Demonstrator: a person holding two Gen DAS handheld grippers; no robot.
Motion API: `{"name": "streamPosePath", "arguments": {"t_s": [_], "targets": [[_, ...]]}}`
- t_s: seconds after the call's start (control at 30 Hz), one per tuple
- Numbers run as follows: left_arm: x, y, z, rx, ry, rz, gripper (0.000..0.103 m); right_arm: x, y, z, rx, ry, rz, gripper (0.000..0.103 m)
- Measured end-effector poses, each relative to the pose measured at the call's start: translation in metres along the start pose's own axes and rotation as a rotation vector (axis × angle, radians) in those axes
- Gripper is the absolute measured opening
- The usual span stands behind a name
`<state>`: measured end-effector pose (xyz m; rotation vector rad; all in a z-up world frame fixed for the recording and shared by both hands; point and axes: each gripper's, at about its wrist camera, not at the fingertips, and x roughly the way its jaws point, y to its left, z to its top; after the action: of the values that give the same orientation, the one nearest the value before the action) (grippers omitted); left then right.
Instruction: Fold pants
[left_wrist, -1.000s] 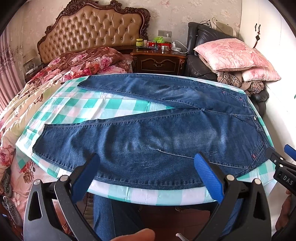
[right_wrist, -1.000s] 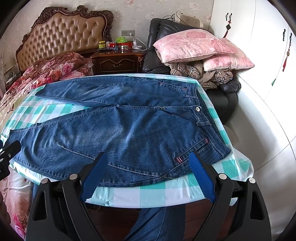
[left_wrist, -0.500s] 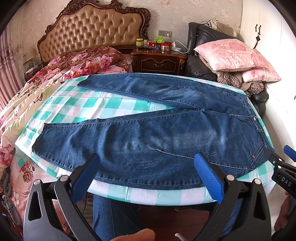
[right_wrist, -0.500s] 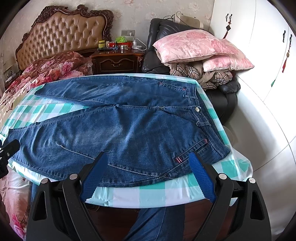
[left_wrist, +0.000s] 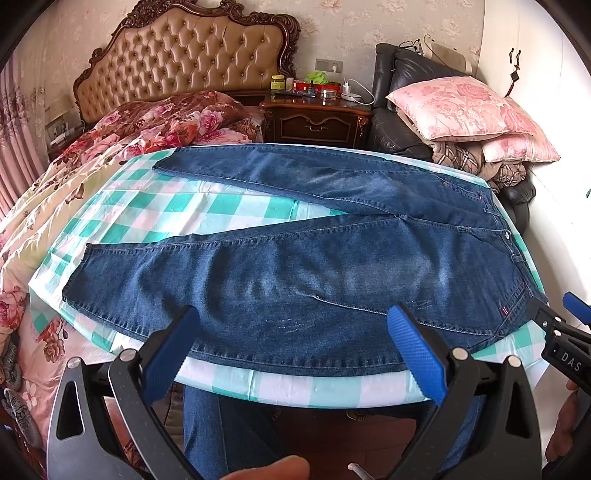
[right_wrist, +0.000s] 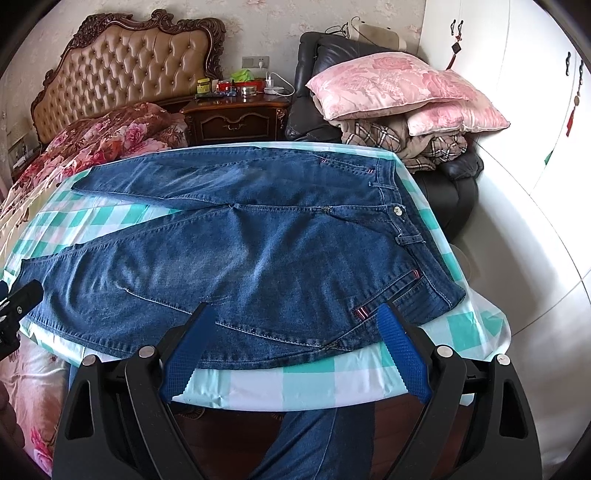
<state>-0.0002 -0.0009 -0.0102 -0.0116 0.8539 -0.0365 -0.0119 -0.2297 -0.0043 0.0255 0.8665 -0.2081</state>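
Blue jeans (left_wrist: 295, 273) lie flat and spread on a table with a green-and-white checked cloth (left_wrist: 207, 210), waistband to the right, both legs stretching left and splayed apart. They also show in the right wrist view (right_wrist: 258, 258). My left gripper (left_wrist: 295, 332) is open and empty, hovering at the near hem side of the front leg. My right gripper (right_wrist: 295, 332) is open and empty, hovering over the near edge by the waist and front pocket. The right gripper's tip shows at the right edge of the left wrist view (left_wrist: 565, 332).
A bed with a floral quilt (left_wrist: 74, 166) lies left of the table. A dark nightstand (left_wrist: 317, 118) with jars stands behind. A black armchair piled with pink pillows (left_wrist: 465, 110) is at the back right. White wardrobe doors (right_wrist: 535, 110) are at the right. My legs are under the table.
Both grippers have held nearly still, drifting only slightly. The jeans have not moved.
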Motion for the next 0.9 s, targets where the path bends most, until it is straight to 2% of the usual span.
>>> {"name": "streamPosePath", "arguments": {"t_s": [0.7,0.8,0.9], "targets": [[0.003,0.000,-0.003,-0.006,0.009,-0.004,0.102,0.002,0.001,-0.001,0.000,0.007,0.002,0.086],[0.006,0.003,-0.004,-0.024,0.008,-0.035,0.102,0.007,-0.002,-0.002,0.030,0.036,0.059,0.086],[0.011,0.009,-0.003,-0.067,0.006,-0.115,0.102,0.017,-0.011,0.002,0.063,0.060,0.096,0.086]]}}
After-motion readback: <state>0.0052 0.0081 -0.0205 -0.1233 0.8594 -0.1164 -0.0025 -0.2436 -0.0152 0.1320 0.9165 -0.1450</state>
